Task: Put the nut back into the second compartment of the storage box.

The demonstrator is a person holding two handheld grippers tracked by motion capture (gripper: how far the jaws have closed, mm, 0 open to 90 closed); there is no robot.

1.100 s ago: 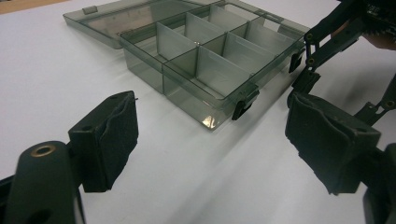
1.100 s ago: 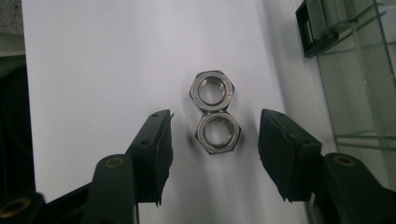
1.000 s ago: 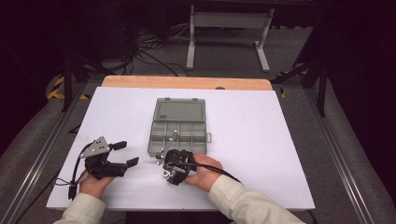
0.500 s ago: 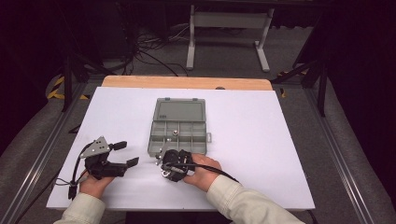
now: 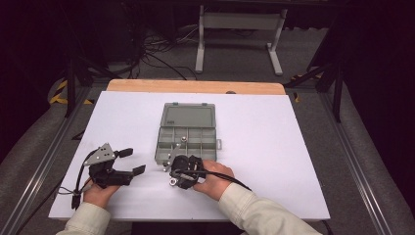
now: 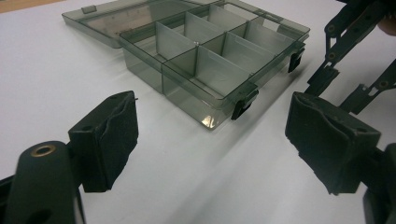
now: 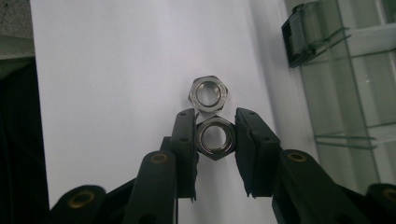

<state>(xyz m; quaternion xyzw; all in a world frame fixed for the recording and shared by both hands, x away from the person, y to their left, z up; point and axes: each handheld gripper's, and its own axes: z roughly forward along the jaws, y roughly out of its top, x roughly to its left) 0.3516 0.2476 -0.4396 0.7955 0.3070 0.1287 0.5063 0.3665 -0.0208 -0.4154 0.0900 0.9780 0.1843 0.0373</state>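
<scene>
Our right tool (image 7: 214, 135) is clenched on a steel hex nut (image 7: 215, 136), its jaws pressing two opposite flats, while a second nut (image 7: 209, 93) lies on the white bench (image 5: 293, 147) touching the far side of the held one. In the high view both sit near the bench's front edge, just off the front-left corner of the open compartment box (image 5: 186, 134), which lies around the middle of the bench with its lid folded back toward the far edge. Our left tool (image 6: 212, 140) is released, jaws spread wide and holding nothing, resting toward the front-left corner and aimed at the box. We judge the nuts to be small, rigid and dense for their size, with smooth metal faces that could slip or twist out of padded jaws if caught on the corners; gripping across the flats, as now, looks the surest hold. The box seems light, stiff plastic with thin dividers, likely to slide if nudged.
</scene>
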